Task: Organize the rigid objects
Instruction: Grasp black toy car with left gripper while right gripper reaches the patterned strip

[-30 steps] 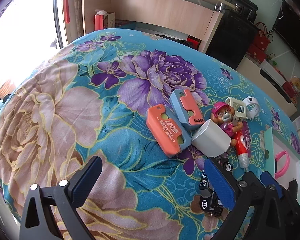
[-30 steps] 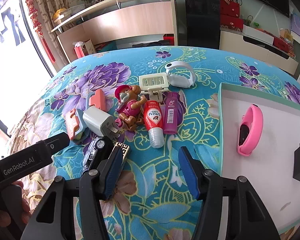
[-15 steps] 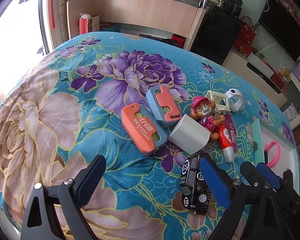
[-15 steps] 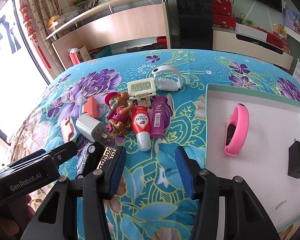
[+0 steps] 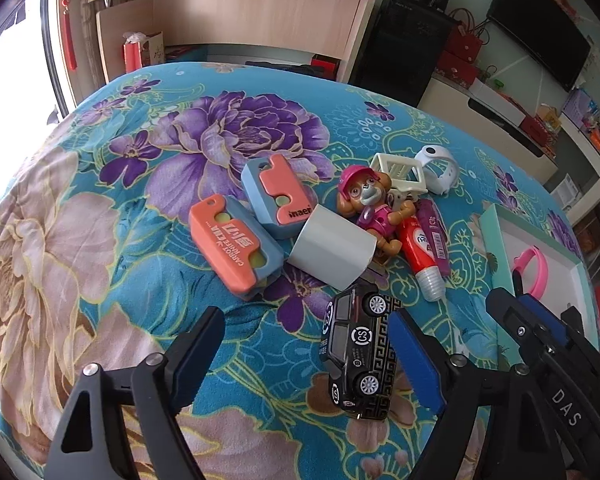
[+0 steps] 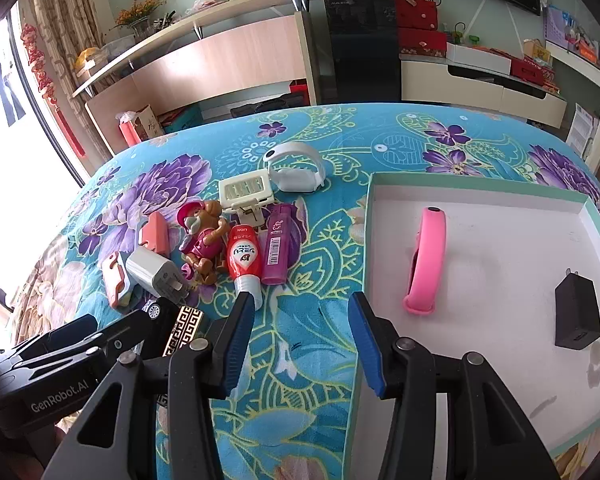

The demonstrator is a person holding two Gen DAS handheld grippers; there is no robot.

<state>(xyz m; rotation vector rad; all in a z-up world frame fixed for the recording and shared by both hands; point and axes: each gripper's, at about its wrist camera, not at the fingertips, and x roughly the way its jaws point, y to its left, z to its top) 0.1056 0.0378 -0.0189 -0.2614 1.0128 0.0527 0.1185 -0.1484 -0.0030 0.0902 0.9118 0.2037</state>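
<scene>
My left gripper (image 5: 304, 354) is open and empty, low over the floral cloth. A black toy car (image 5: 354, 354) lies just inside its right finger. Beyond it lie two orange-and-blue cases (image 5: 236, 252), a white charger (image 5: 332, 250), a pup figure (image 5: 370, 204), a red tube (image 5: 420, 256) and a purple tube (image 5: 434, 232). My right gripper (image 6: 300, 340) is open and empty, hovering by the left wall of the white tray (image 6: 500, 200). The tray holds a pink band (image 6: 426, 258) and a black charger (image 6: 578, 314). The red tube (image 6: 242, 260) lies just past its left fingertip.
A cream phone stand (image 6: 246, 194) and a white watch band (image 6: 296, 168) lie behind the pile. The left gripper's body (image 6: 60, 364) sits close on the right gripper's left. The cloth falls away at the left. Shelves and cabinets stand beyond the table.
My left gripper has moved forward and right, so the toy car now sits between its fingers. My right gripper has moved forward toward the red tube and the tray's corner. Both stayed open.
</scene>
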